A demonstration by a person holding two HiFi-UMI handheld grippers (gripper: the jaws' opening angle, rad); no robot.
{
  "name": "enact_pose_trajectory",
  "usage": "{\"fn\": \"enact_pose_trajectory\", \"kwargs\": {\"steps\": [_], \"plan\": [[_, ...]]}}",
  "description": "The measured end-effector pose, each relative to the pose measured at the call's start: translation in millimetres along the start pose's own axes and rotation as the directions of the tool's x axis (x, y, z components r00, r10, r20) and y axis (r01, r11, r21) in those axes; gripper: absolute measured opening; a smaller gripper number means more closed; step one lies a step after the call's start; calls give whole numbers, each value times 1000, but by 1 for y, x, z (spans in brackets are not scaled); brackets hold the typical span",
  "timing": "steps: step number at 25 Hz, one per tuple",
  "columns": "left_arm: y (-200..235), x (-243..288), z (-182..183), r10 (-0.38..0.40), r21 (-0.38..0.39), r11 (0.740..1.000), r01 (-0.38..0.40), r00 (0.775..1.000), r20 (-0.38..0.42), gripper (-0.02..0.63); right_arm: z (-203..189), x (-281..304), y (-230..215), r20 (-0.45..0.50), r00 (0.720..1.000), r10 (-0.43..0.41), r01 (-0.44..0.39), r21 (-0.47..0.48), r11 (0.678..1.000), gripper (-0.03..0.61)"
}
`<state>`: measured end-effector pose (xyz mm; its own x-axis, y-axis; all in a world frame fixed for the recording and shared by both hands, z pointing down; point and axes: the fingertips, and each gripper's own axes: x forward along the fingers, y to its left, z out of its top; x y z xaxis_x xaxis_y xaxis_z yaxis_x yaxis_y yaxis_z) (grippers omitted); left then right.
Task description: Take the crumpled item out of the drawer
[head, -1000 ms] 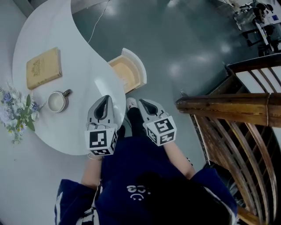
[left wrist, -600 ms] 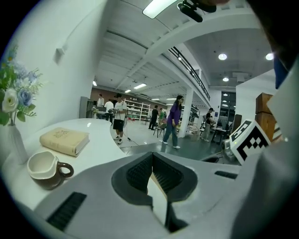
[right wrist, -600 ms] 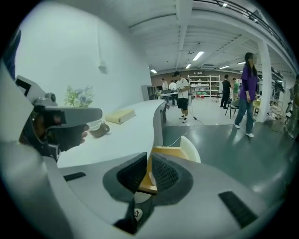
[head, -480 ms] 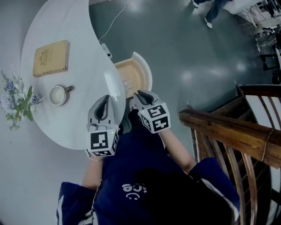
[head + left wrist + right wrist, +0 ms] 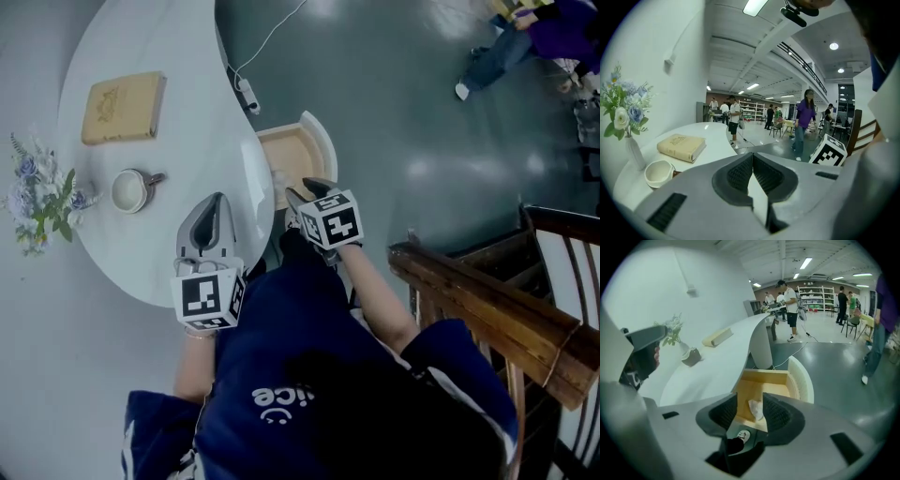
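The curved white drawer (image 5: 317,141) stands pulled out from the white table's (image 5: 178,56) edge, showing its wooden inside (image 5: 761,383). A small white crumpled item (image 5: 756,409) lies on the drawer floor, a pale spot (image 5: 278,177) in the head view. My right gripper (image 5: 306,188) hovers just above the drawer's near end. In the right gripper view the item shows through the gap of that gripper (image 5: 750,399), whose jaws are opening with nothing pressed between them. My left gripper (image 5: 215,199) hangs over the table's near edge, shut and empty (image 5: 752,157).
On the table lie a tan book (image 5: 122,106), a cup (image 5: 131,189) and a vase of flowers (image 5: 37,202). A power strip with cable (image 5: 246,94) rests on the grey floor. A wooden chair (image 5: 487,300) stands at right. People (image 5: 804,117) walk in the hall behind.
My right gripper moved forward from beside my body to over the drawer, and its jaws parted. The left gripper stayed over the table edge, still shut.
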<state>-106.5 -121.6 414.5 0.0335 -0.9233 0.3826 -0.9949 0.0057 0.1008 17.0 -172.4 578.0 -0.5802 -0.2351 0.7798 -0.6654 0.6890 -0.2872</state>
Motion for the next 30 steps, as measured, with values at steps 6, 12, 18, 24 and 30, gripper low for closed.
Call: {"fn": "enact_pose_trajectory", "kwargs": {"steps": [6,12,18,24,30], "plan": [[10,1,4,74,-7,997,-74,997,-1,5,-1,47,-20,-148,987,62,-57,36,998,187],[26,-11,-4,163,-10,987,-163,986,-29,5,-15,88,-33,-298,950,89,-61,99,993,193],[40,-15,-10,233,-44,971,-235,971,-55,5,-29,117,-40,-393,911,123,-51,188,981,209],[39,-15,-17,270,-58,960,-275,959,-87,5,-42,141,-47,-498,859,121,-65,130,989,209],[37,-13,-30,290,-74,951,-301,948,-132,5,-64,165,-49,-578,804,138,-85,118,989,219]]}}
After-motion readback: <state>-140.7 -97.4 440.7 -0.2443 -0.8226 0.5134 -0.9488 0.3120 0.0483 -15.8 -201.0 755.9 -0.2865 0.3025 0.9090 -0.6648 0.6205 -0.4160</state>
